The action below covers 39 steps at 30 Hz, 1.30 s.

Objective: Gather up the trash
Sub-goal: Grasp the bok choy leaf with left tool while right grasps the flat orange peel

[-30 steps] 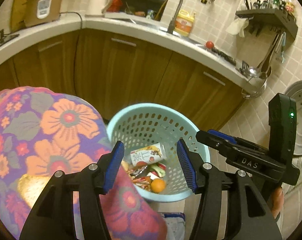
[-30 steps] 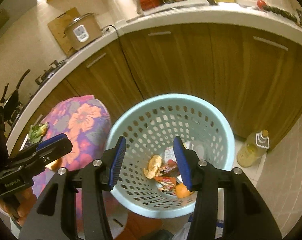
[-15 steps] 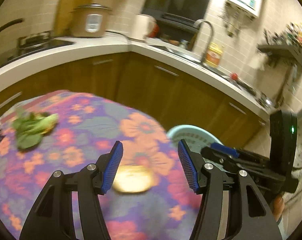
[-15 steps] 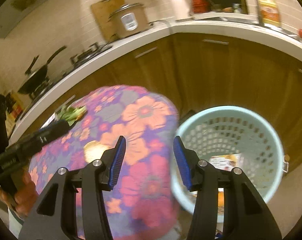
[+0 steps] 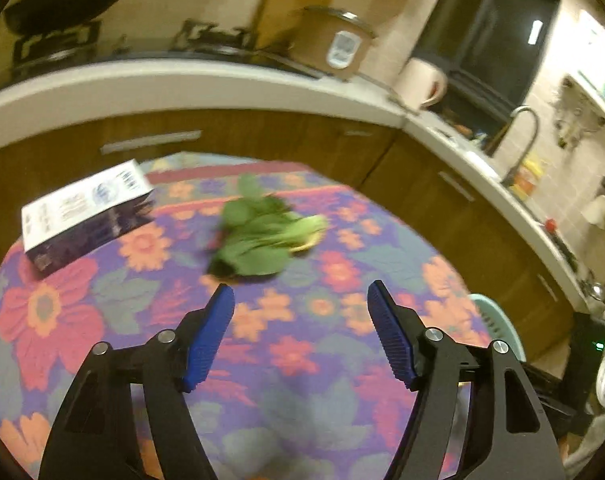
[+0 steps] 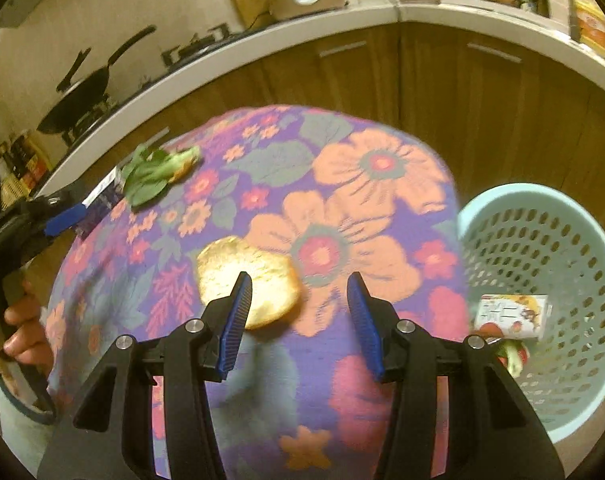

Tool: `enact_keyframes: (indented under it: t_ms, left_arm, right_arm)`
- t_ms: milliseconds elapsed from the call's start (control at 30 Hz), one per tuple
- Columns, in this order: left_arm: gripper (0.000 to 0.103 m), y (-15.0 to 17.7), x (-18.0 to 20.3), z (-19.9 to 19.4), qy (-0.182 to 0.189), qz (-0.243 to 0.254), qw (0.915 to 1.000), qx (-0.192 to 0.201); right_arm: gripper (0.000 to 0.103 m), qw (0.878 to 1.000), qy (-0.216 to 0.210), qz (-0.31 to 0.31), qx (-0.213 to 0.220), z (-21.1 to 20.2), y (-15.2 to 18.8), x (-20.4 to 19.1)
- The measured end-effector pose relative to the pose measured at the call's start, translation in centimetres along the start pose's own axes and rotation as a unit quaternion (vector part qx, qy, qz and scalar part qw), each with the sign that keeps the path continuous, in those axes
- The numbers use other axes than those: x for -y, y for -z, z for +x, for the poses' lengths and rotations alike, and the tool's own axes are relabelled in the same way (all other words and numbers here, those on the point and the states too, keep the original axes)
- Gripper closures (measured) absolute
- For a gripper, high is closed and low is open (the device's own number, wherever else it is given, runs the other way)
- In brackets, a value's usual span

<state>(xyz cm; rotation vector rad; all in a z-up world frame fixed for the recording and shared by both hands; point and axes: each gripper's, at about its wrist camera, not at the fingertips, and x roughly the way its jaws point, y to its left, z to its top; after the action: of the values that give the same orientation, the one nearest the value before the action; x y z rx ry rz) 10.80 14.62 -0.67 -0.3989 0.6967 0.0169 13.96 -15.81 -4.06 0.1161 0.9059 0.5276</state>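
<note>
Both of my hands have swung away from the basket (image 6: 542,280) and now face the table (image 5: 302,380) with its flowered cloth. My left fingers (image 5: 301,332) are opening with nothing between them; just beyond lie wilted greens (image 5: 262,240), then a small box (image 5: 86,216) at the far edge. My right fingers (image 6: 298,312) stand apart and empty over a pale peel (image 6: 248,280) (likely next). I judge three pieces remain to collect.
</note>
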Motion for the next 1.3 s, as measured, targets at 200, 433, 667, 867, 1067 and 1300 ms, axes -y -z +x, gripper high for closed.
enact_keyframes:
  t_ms: [200, 433, 667, 867, 1067, 1300]
  left_arm:
    - [0.034, -2.1, -1.5, 1.6, -0.025, 0.008, 0.9997, 0.004]
    - [0.034, -4.7, -1.9, 6.3, -0.039, 0.018, 0.9989, -0.021]
    - [0.046, -5.2, -2.0, 8.5, -0.034, 0.022, 0.9987, -0.030]
    - [0.071, -4.6, -1.7, 9.0, -0.027, 0.028, 0.9986, -0.035]
    - [0.088, -3.9, -0.2, 7.6, -0.019, 0.054, 0.9982, -0.021]
    - [0.093, -3.0, 1.6, 3.6, 0.016, 0.079, 0.9967, 0.009]
  right_arm:
    - [0.057, 0.999, 0.024, -0.018, -0.010, 1.3, -0.6, -1.2]
    - [0.056, 0.999, 0.028, -0.024, -0.022, 1.9, -0.9, -1.1]
    - [0.053, 0.997, 0.041, -0.051, -0.032, 2.5, -1.5, -1.5]
    - [0.053, 0.995, 0.061, -0.067, -0.030, 2.6, -1.2, -2.2]
    - [0.084, 0.994, 0.064, -0.083, -0.026, 2.3, -0.7, -2.9]
    - [0.097, 0.996, 0.045, -0.075, -0.010, 1.2, -0.4, -2.7]
